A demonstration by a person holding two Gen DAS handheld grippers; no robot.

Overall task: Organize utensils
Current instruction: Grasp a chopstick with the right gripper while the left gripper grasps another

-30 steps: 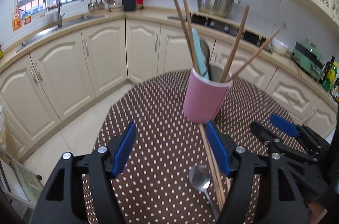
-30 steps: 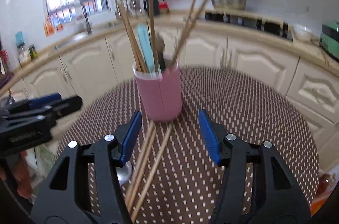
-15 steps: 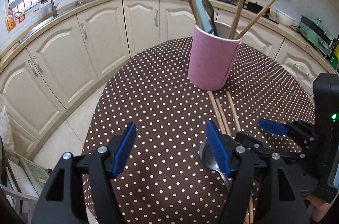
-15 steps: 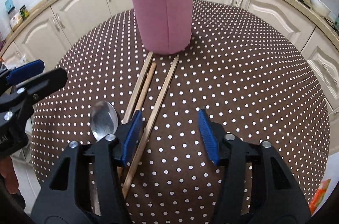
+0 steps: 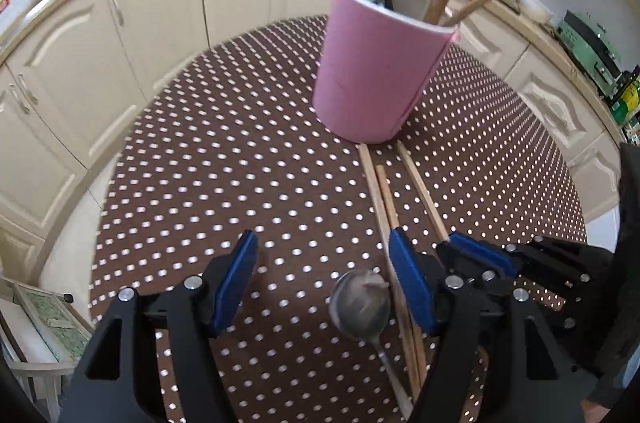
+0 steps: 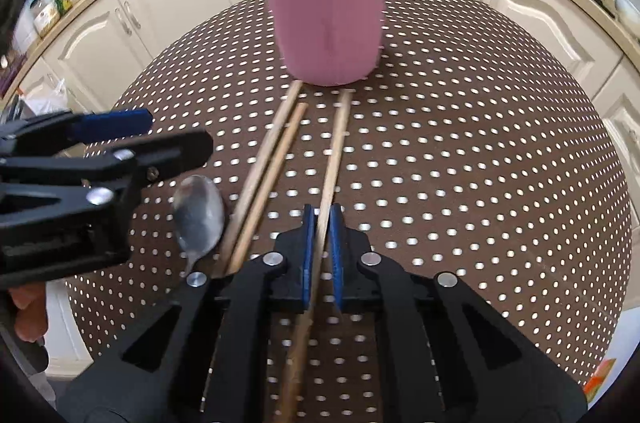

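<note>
Chopstick, lone, lies on the dotted tablecloth with the right gripper clamped on it, the jaws having just been closing around the shaft. Its long axis runs from under the gripper straight toward the foot of the pink cup, the far tip nearly touching it, though blur makes contact uncertain. Lift level before tilting upright, clear of the pair beside it. The left gripper hangs unclenched over the spoon.
</note>
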